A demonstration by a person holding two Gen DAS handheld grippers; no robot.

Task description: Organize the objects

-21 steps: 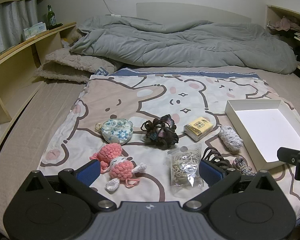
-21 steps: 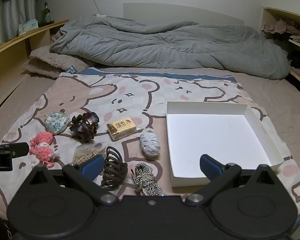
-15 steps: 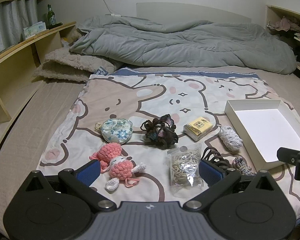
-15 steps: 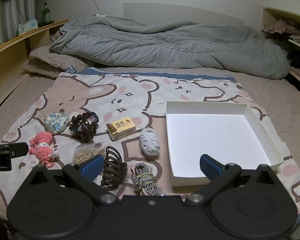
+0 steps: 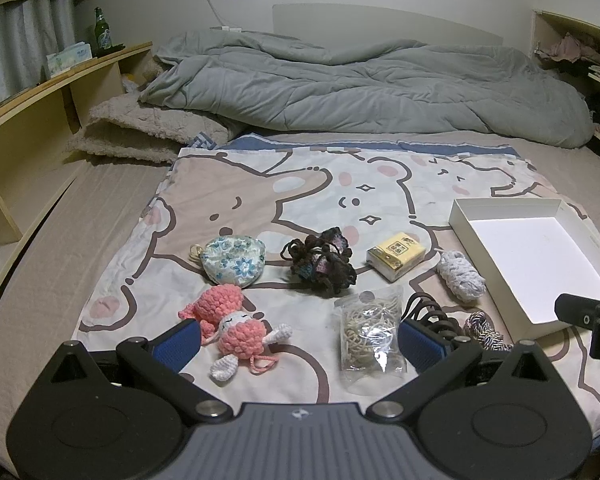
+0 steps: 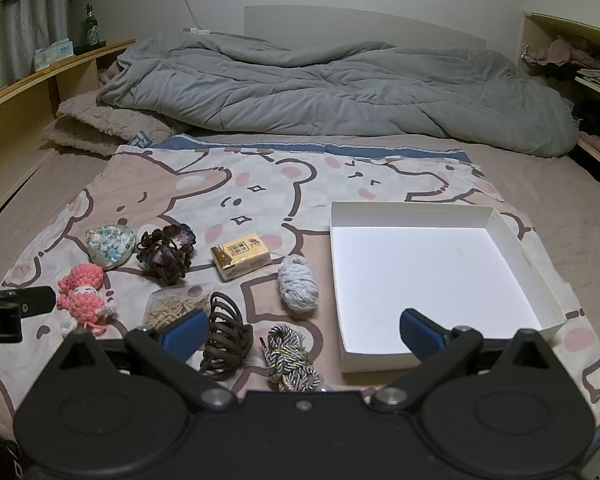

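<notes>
Small trinkets point(image 5: 320, 264) beside empty white box point(image 6: 512, 240)

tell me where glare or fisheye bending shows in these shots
Left wrist view: the shelf bows with lens distortion and the corners go black. Right wrist view: the white box floor is blown out by glare, and the room is dim.
</notes>
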